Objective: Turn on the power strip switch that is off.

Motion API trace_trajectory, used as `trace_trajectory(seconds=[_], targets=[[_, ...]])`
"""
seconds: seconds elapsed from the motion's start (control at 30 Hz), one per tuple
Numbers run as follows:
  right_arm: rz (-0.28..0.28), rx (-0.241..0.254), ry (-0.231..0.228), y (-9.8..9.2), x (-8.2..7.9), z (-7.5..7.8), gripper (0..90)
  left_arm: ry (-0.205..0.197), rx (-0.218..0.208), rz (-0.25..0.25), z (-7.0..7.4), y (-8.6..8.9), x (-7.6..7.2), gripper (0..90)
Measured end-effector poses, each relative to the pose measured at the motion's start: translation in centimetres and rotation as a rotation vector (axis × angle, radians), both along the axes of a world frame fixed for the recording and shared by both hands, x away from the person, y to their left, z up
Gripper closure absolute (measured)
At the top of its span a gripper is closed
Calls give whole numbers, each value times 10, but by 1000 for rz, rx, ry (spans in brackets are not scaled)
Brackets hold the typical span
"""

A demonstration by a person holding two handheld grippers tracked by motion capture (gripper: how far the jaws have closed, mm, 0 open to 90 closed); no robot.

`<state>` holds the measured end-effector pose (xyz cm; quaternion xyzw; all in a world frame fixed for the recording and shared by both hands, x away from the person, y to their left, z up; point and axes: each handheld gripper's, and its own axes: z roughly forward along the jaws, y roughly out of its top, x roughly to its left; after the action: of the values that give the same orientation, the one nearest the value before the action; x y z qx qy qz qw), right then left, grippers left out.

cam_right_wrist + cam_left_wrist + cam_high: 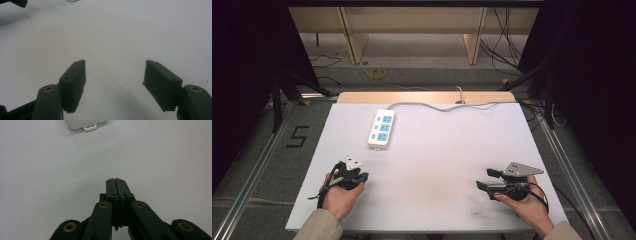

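Left gripper low over the near-left part of the white surface, held in the left hand. Fingers pressed together, nothing between them; clear in the left gripper view, tips just above bare surface. Grey three-cornered plate on top, cable trailing back toward the sleeve.

Right gripper low over the near-right part of the surface, held in the right hand. Fingers wide apart, nothing between them, only bare surface in the gap in the right gripper view. Pointing left across the surface, toward the other gripper.

White power strip flat on the surface, left of centre and toward the far side, long axis running roughly near-to-far. Three blue socket faces up top. Grey cord leaving its far end, snaking right along the far edge of the surface. Near end of the strip visible at the top of the left gripper view, straight ahead of the closed fingers, well apart from them. Nearest thing to the left gripper; untouched by either gripper.

Both grippers well apart from each other, bare surface between them.
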<state>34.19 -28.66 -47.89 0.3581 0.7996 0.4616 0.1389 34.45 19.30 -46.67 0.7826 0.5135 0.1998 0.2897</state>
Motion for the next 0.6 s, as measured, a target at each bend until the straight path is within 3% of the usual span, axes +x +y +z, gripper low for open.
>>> trace_trajectory(seconds=[0.6], targets=[[2,-6,-1,0,0,0,349,14,3,17,3,-2,14,898]])
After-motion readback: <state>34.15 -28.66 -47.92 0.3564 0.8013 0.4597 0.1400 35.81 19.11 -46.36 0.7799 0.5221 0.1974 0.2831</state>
